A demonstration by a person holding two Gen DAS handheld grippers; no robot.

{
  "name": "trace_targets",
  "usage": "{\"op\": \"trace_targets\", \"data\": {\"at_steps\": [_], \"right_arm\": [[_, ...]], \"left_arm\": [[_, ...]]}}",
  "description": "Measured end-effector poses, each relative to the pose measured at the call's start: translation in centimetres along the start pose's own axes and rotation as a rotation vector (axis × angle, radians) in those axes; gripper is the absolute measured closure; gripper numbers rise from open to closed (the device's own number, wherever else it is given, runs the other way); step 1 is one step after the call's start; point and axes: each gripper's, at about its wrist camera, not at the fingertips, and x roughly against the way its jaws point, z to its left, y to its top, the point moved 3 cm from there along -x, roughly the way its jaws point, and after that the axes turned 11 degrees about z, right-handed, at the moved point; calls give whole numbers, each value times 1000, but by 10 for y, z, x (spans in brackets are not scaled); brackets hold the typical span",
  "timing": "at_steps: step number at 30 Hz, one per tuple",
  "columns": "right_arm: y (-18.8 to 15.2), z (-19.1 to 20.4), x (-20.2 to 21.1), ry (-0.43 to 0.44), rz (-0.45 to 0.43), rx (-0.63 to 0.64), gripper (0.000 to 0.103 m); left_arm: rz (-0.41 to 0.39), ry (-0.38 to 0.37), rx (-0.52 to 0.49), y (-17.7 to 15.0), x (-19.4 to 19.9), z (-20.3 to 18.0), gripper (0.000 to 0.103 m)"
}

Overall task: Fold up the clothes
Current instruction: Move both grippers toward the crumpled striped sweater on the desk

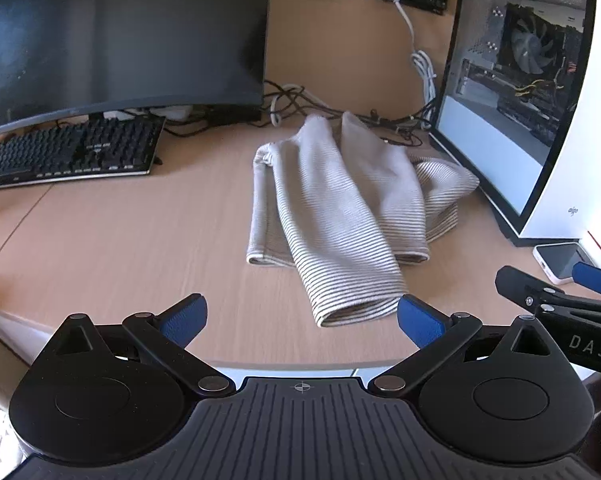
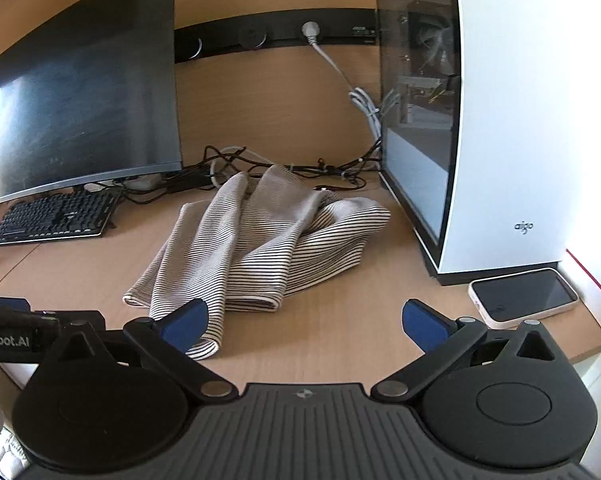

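A: Where is the striped garment [image 1: 340, 208] lying?

B: It is lying on the wooden desk [image 1: 120, 248], in the middle. The dark monitor [image 1: 120, 36] and the black keyboard [image 1: 72, 152] are standing to one side of it. The white computer case [image 1: 560, 120] is standing on the other side, and 1 bunched corner of the cloth is lying just beside that case.

A: What are the 2 tools doing?

B: The left gripper [image 1: 302, 320] is hanging over the near edge of the desk with its blue pads spread wide. Nothing is sitting between them. The right gripper [image 2: 304, 324] is spread wide too, and it is pinching nothing.

A: Why are they sitting there like that?

B: Probably they are getting ready. Both are pointing at the cloth from the near side, so each can likely go for 1 edge. The wide gap is making room for a thick layer.

A: How is the cloth looking?

B: It is looking soft and rumpled, with thin dark and pale stripes. 2 long tube parts are crossing over the flat part, and 1 open end is reaching toward the tools. It is not looking neatly folded yet.

A: Is anything lying in the way?

B: A phone [image 2: 524, 298] is lying near the right tool, well apart from the cloth. Black cables [image 2: 236, 160] are tangling behind the cloth.
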Motion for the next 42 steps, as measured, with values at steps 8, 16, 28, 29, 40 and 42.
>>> {"op": "trace_targets", "data": {"at_steps": [8,16,28,29,40,42], "right_arm": [[-8,11,7,-15,-35,35,0],[-2,5,-2,27,26,16,0],[-3,4,-6,36,37,13,0],[-3,5,-7,39,41,14,0],[-4,2,-11,43,56,4,0],[-4,1,-12,42,58,1,0]], "left_arm": [[67,-15,23,-9,-5,3,0],[69,-15,19,-9,-3,1,0],[91,-28,24,-9,-6,2,0],[93,-29,25,-8,-6,2,0],[102,-38,27,-10,-10,-2,0],[107,-41,25,-9,-12,-3,0]]}}
